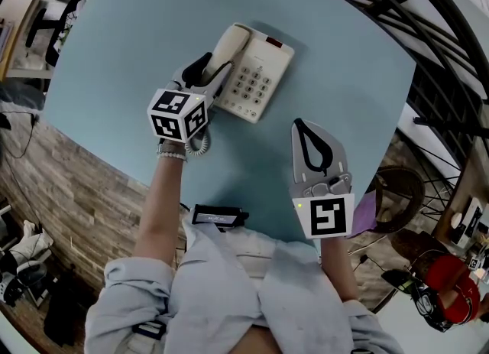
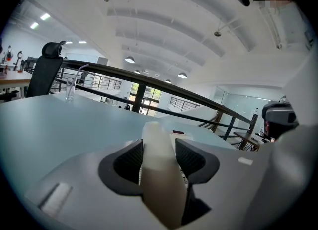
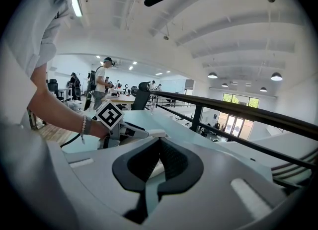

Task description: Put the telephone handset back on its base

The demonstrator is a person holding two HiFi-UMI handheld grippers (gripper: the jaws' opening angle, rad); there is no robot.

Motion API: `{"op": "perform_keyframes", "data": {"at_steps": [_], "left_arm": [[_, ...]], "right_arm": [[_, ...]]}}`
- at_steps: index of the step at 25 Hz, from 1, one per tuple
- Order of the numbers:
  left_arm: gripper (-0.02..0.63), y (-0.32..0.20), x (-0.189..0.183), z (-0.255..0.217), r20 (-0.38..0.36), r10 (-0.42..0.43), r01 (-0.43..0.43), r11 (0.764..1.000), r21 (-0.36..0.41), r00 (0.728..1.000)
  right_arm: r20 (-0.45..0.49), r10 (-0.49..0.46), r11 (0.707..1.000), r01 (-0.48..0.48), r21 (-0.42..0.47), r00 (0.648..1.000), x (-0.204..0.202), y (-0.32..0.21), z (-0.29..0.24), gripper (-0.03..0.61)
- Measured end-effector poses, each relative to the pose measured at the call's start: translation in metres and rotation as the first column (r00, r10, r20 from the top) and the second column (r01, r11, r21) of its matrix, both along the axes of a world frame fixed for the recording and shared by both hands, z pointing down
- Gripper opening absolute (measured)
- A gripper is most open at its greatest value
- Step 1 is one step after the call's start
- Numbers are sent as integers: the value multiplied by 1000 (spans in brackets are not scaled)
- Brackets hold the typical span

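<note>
Nearest the body: right gripper (image 1: pixel 317 150), jaws closed tip to tip on nothing, with only bare bench (image 1: pixel 137 54) below and ahead of them. Parked well to the right of the phone, presumably to stay clear while the other side works. Probably not needed for a one-handed placing.

Further out, ahead and to the left of those closed jaws: left gripper (image 1: pixel 200 77), jaws clamped on the handset (image 1: pixel 229 50). Gripped across the near end, squeezed from both flanks, with the long cream body running straight out beyond the jaw tips. Held lengthwise like that, most likely to line it up with the cradle along the left side of the base (image 1: pixel 273 53). Already laid over that side of the base, apparently resting there at the far end. Hard to tell whether fully seated at the near end, inside the jaws. Looks like the last step: settle it down, then open and back away.

Just behind the left jaws, towards the wrist: coiled cord (image 1: pixel 200 144), slack on the bench and not stretched, so probably no pull against the placing.

Just to the right of the left jaws: keypad (image 1: pixel 250 85) on the base, face up and uncovered.

Counted: two grippers, one handset, one base, one cord, one keypad.
</note>
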State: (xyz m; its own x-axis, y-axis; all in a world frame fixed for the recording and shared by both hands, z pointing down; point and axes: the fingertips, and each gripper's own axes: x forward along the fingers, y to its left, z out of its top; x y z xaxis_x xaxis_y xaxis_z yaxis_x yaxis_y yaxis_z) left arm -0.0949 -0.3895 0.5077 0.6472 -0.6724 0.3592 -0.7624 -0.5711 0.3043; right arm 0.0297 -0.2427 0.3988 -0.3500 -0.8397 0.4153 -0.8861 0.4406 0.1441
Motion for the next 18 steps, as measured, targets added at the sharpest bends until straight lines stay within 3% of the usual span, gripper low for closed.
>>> {"op": "perform_keyframes", "data": {"at_steps": [18], "left_arm": [[207,-4,11,13,42,33,-34,999,25,999]], "right_arm": [[9,6,1000,-6,-7,1000,2,-1,6,6]]}}
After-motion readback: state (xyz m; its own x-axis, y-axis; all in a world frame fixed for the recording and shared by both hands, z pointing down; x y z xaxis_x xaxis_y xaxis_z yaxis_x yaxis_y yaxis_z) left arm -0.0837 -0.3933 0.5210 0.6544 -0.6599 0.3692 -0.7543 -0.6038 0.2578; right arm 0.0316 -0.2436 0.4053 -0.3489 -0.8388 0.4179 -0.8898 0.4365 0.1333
